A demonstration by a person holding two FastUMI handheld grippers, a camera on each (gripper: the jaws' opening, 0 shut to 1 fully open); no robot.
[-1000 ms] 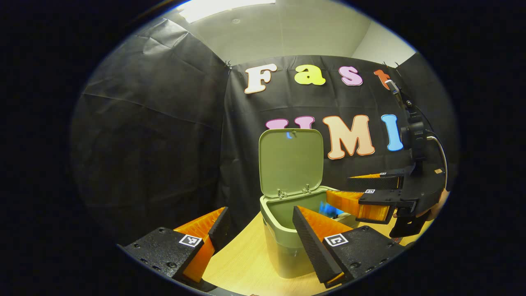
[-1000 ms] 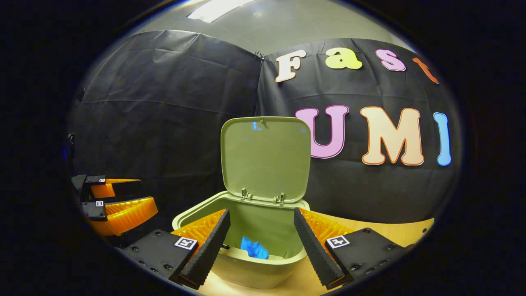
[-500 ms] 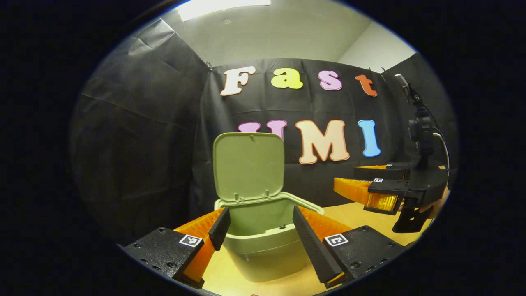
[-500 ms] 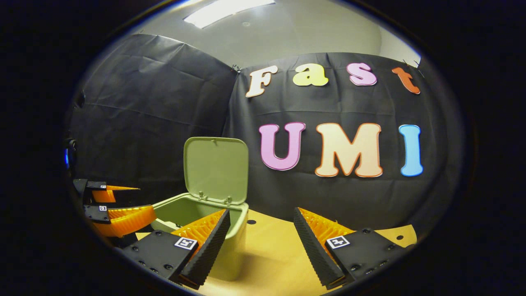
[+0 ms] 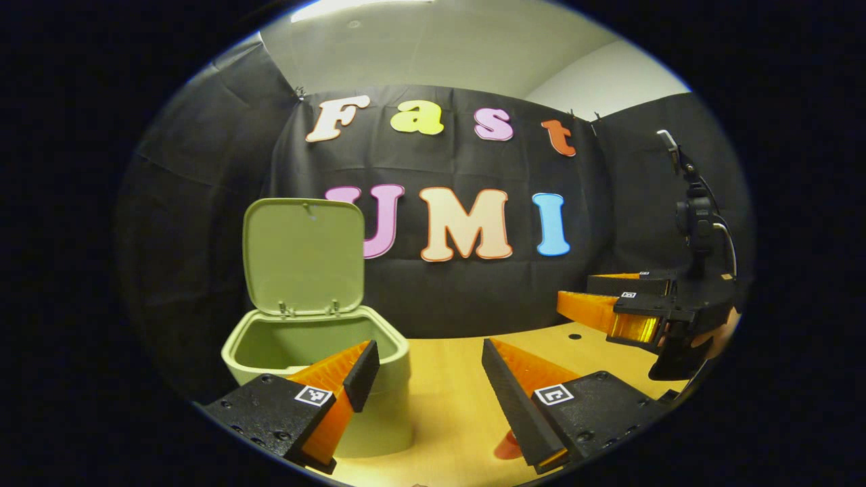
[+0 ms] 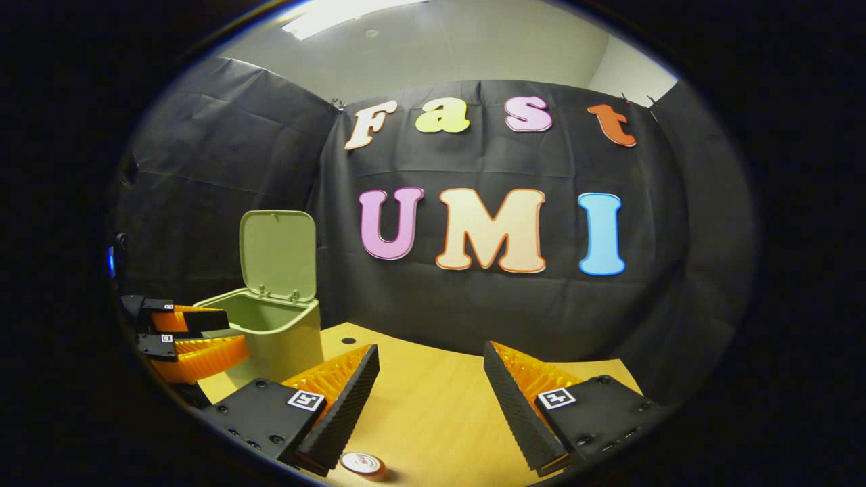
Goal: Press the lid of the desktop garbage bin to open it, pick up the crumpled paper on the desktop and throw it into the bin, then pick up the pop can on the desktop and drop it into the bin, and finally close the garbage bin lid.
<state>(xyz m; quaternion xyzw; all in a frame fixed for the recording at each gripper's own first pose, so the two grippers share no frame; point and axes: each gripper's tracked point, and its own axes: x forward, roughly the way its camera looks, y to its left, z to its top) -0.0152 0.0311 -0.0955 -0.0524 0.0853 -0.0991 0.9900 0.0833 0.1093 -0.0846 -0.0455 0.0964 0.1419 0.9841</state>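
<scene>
No readable brand on bin (image 5: 318, 352) or can. Left gripper (image 5: 426, 372) and right gripper (image 6: 429, 379) both spread wide, holding nothing. Bin lid (image 6: 277, 253) up, left of frame. Pop can (image 6: 362, 463) top at bottom edge, below right gripper.

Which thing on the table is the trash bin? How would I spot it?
Look at the yellowish wooden table in front of the black cloth wall. On its left side stands the pale green bin. Its square lid stands straight up, open; nothing else on the table is green.
</scene>
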